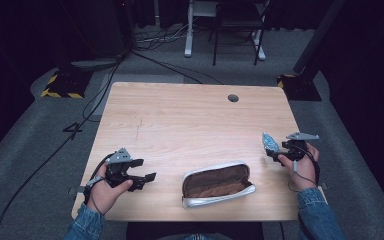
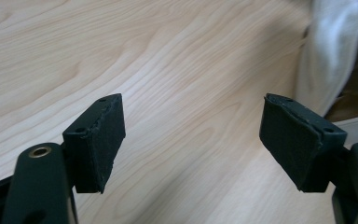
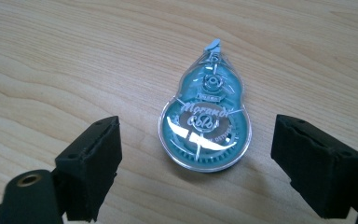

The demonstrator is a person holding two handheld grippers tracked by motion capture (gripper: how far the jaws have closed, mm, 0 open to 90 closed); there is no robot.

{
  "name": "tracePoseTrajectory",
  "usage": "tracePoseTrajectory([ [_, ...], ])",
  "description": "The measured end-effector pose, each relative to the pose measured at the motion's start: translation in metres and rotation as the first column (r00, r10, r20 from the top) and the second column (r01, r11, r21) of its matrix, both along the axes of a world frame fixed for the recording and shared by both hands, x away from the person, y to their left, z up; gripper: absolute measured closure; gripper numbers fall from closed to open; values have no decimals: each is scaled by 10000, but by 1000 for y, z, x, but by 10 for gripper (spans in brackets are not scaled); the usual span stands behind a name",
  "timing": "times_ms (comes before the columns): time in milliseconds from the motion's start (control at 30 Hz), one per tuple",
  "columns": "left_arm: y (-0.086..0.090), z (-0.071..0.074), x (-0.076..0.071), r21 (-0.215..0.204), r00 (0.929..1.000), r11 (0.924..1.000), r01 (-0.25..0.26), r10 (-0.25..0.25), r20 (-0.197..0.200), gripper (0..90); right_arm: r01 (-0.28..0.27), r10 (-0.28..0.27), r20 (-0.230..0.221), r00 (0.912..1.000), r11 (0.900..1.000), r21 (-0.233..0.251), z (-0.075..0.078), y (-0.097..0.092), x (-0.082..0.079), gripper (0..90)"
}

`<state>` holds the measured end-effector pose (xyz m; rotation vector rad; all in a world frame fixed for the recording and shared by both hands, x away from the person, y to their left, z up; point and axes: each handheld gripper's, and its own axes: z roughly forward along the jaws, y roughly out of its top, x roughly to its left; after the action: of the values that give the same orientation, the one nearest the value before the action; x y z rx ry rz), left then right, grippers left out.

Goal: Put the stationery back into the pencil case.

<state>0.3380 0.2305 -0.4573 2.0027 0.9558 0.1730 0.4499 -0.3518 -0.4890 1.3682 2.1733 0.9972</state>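
Observation:
A teal, clear-cased correction tape dispenser (image 3: 205, 126) lies flat on the wooden table (image 1: 190, 125) near its right edge (image 1: 270, 142). My right gripper (image 3: 196, 168) is open just behind the dispenser, a jaw on either side of it, not touching. An open pencil case (image 1: 218, 184) with a brown lining and silver rim lies at the front middle of the table. My left gripper (image 1: 142, 175) is open to the left of the case, low over the table, with nothing between its jaws (image 2: 191, 140). The case's pale edge (image 2: 331, 51) shows at the right of the left gripper view.
A round cable hole (image 1: 233, 98) sits near the table's far edge. Beyond the table, cables run over grey carpet, with a chair (image 1: 237, 25) and a white desk leg (image 1: 189, 30). Stands with yellow-black bases (image 1: 62, 85) flank the far corners.

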Motion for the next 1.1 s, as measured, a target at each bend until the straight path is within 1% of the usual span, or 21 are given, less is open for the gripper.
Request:
tracePoseTrajectory([
  [33, 4, -3, 0, 173, 9999, 9997, -151, 150, 44, 228, -15, 15, 33, 10000, 10000, 24, 1, 0, 2, 170],
  [200, 20, -15, 1, 525, 9973, 9960, -727, 721, 136, 208, 45, -45, 35, 10000, 9999, 107, 4, 2, 6, 182],
  [233, 24, -17, 2, 689, 9966, 9942, -821, 812, 157, 204, 69, -69, 24, 10000, 9999, 90, 5, 3, 7, 182],
  [267, 24, -17, 2, 689, 9966, 9942, -821, 812, 157, 203, 86, -86, 19, 10000, 9999, 89, 6, 3, 8, 182],
  [300, 28, -22, 3, 826, 9950, 9915, -1001, 996, 102, 203, 62, -62, 45, 10000, 10000, 42, 6, 3, 9, 185],
  [367, 32, -26, 5, 1063, 9928, 9871, -1195, 1202, 1, 203, 125, -125, -33, 9999, 9999, 27, 8, 4, 10, 196],
  [467, 34, -32, 8, 1419, 9896, 9796, -1423, 1437, 6, 203, 136, -137, -173, 9998, 9999, -82, 11, 4, 13, 209],
  [500, 35, -34, 10, 1530, 9894, 9778, -1433, 1453, -18, 202, 136, -138, -241, 9996, 9999, -103, 12, 4, 14, 214],
  [567, 36, -37, 11, 1610, 9881, 9753, -1512, 1538, -35, 200, 172, -176, -331, 9993, 9998, -123, 14, 4, 16, 216],
  [633, 36, -40, 13, 1592, 9877, 9753, -1532, 1562, -63, 199, 119, -124, -336, 9994, 9998, -163, 15, 4, 18, 217],
  [667, 37, -41, 13, 1709, 9862, 9721, -1603, 1648, -122, 198, 113, -118, -333, 9994, 9998, -143, 15, 4, 19, 219],
  [700, 37, -41, 13, 1709, 9862, 9721, -1603, 1648, -122, 197, 113, -118, -333, 9994, 9998, -143, 15, 4, 19, 219],
  [733, 38, -42, 14, 1843, 9863, 9697, -1603, 1647, -88, 197, 115, -120, -330, 9994, 9998, -146, 16, 4, 20, 222],
  [767, 38, -43, 15, 1876, 9859, 9688, -1618, 1669, -116, 196, 176, -181, -378, 9991, 9998, -114, 16, 4, 21, 227],
  [800, 39, -44, 16, 1891, 9861, 9685, -1623, 1661, -47, 192, 214, -219, -402, 9989, 9997, -126, 16, 4, 22, 232],
  [867, 39, -44, 16, 1978, 9860, 9666, -1631, 1669, -25, 185, 242, -260, -609, 9978, 9993, -298, 18, 5, 25, 239],
  [900, 39, -45, 16, 1945, 9848, 9659, -1711, 1739, 26, 185, 242, -268, -687, 9973, 9990, -387, 19, 5, 26, 242],
  [967, 39, -46, 17, 1951, 9850, 9656, -1721, 1715, 199, 176, 275, -321, -880, 9956, 9982, -533, 21, 6, 28, 250],
  [1033, 38, -47, 17, 2097, 9857, 9632, -1682, 1661, 277, 161, 264, -330, -1043, 9940, 9976, -639, 23, 8, 32, 259],
  [1067, 37, -47, 17, 2124, 9848, 9616, -1735, 1712, 294, 157, 290, -361, -1085, 9934, 9974, -662, 23, 8, 33, 262],
  [1100, 37, -47, 17, 2190, 9859, 9613, -1674, 1649, 301, 152, 317, -398, -1192, 9921, 9971, -695, 24, 10, 34, 265],
])
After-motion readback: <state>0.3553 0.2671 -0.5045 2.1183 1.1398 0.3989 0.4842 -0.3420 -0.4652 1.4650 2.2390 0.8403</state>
